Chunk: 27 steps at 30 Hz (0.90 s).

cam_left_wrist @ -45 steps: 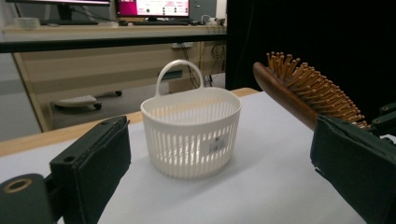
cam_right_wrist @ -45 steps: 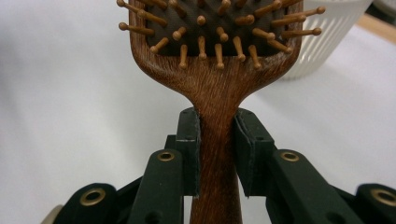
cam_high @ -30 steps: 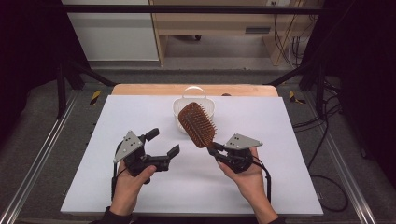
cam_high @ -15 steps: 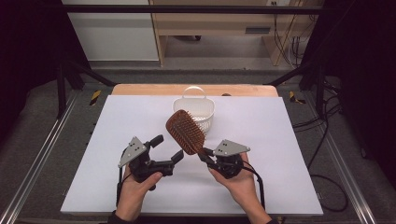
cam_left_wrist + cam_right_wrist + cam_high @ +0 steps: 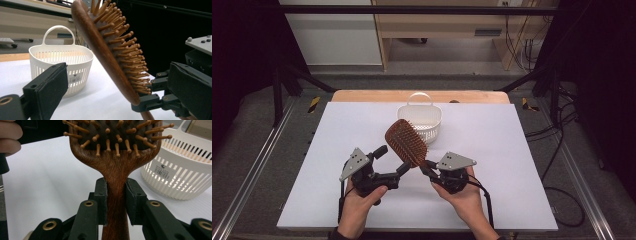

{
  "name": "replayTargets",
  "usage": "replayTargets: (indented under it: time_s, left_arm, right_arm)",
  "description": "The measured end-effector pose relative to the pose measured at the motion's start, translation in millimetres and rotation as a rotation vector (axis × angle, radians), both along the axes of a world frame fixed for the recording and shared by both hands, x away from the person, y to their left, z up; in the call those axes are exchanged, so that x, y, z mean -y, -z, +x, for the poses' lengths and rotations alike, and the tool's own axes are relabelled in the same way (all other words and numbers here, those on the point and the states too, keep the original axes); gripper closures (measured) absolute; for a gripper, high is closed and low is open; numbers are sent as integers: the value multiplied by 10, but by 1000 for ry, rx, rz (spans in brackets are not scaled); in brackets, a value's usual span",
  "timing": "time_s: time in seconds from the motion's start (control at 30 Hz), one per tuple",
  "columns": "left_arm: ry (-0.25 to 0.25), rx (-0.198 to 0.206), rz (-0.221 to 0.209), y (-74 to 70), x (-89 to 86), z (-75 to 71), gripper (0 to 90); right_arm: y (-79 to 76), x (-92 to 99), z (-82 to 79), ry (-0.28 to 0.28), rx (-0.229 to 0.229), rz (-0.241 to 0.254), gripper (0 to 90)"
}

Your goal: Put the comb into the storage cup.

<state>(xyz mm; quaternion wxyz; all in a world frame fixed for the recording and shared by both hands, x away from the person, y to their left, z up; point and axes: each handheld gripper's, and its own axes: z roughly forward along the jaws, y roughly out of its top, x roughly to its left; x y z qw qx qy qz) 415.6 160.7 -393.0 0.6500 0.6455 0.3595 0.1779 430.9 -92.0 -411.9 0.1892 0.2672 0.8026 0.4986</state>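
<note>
Since a second ago, the wooden hairbrush [image 5: 406,142] has come away from over the white basket [image 5: 420,121] and toward the person, carried leftward and nearer the table's front edge by the right hand-held gripper [image 5: 426,169]. That hand-held gripper is clamped on the brush's handle, its black pads pressing the wood from both sides just below the head, as the right gripper view shows [image 5: 116,202]. The brush is held up off the white table [image 5: 492,150], head tilted up and to the left, bristles facing up and right. The left hand-held gripper [image 5: 393,163] stands with its jaws spread wide and holds nothing; its lower jaw tip lies close beside the brush's neck. The basket sits on the table behind the brush, its handle upright.
</note>
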Motion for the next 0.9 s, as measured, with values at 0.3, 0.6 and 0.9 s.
replayTargets:
  time_s: [0.3, 0.6, 0.9]
  left_arm:
    - [-9, -25, -52, 11, -47, 24, 40]
    - [-10, -76, -184, 19, -205, 77, 125]
    - [-43, -69, -205, 3, -245, 52, 237]
  right_arm:
    - [54, -127, -52, -27, 18, -38, 732]
    - [83, -232, -111, -46, 40, -74, 732]
    - [91, -303, -153, -59, 55, -87, 731]
